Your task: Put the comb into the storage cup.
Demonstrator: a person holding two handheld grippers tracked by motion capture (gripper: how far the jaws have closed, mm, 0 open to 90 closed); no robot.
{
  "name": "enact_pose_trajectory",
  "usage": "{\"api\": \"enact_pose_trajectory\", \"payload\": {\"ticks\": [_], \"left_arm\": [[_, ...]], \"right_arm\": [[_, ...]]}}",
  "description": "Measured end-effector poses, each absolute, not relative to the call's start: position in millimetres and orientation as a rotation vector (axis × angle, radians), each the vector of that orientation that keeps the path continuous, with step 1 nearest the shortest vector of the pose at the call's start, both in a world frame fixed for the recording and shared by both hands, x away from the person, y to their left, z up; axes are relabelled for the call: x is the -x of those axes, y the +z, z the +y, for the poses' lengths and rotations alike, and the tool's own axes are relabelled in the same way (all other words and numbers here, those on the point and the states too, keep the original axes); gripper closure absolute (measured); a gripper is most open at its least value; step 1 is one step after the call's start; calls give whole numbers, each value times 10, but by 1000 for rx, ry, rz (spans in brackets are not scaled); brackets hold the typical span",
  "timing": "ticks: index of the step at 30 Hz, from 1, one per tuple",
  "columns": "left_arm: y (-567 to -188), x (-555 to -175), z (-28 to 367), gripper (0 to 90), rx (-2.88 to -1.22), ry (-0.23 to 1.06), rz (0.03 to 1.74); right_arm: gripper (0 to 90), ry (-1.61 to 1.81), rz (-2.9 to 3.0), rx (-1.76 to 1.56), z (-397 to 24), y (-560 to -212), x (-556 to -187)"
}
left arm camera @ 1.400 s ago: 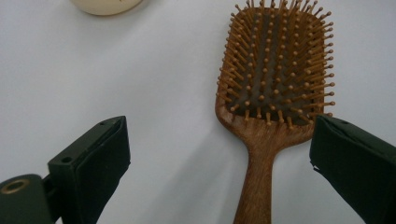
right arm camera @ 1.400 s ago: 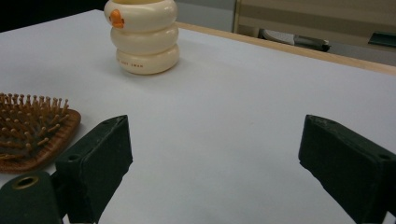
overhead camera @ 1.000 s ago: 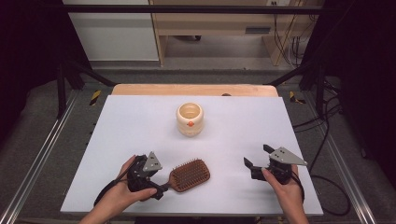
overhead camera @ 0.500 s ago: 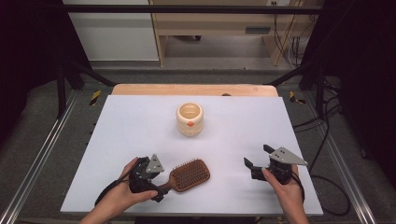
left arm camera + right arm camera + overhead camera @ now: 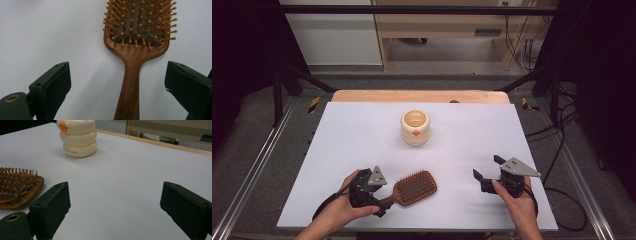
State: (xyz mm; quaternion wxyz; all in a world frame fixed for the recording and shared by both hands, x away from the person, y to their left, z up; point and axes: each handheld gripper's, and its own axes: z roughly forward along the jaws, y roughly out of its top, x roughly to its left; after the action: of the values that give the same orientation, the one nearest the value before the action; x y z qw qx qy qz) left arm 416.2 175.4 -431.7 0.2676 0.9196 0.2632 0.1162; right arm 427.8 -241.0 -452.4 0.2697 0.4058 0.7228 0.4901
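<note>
High view: I see the white table (image 5: 362, 130) with a wooden hairbrush (image 5: 412, 187) lying bristles-up near the front edge, left of centre. My left gripper (image 5: 379, 202) sits at the brush's handle end, the person's left hand (image 5: 342, 210) wrapped around it. From here I cannot tell how the jaws stand. A cream, ringed cup (image 5: 415, 127) with an orange spot stands upright at mid-table, well apart from the brush. My right gripper (image 5: 484, 175) rests at the front right, held by the right hand (image 5: 519, 200), pointing toward the table's middle and touching nothing.

Left gripper view: both black jaws are spread wide. The hairbrush (image 5: 136, 37) handle runs up between them, closer to the right-hand jaw, touching neither. The bristle pad lies just beyond the jaw tips, flat on the table (image 5: 50, 32).

Right gripper view: jaws stand wide apart with bare table (image 5: 130, 177) between them. The cup (image 5: 78, 138) stands farther off, up and to the left of the gap. The head of the hairbrush (image 5: 18, 188) lies at the left edge, just beside the left-hand jaw in the picture; I cannot tell any contact.
</note>
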Motion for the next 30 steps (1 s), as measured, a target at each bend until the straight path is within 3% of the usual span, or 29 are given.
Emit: {"api": "enact_pose_trajectory", "payload": {"ticks": [8,22,30], "left_arm": [[-4318,-4159,1761,121,-2500,295,693],[-4316,-4162,1811,374,-2527,198,698],[-4362,-4192,1816,459,-2531,119,703]], "right_arm": [[94,1321,1951,-1093,-2405,-4529,-4281],[94,1320,1955,-1102,-2411,-4542,-4287],[94,1316,1962,-1101,-2404,-4555,-4293]]}}
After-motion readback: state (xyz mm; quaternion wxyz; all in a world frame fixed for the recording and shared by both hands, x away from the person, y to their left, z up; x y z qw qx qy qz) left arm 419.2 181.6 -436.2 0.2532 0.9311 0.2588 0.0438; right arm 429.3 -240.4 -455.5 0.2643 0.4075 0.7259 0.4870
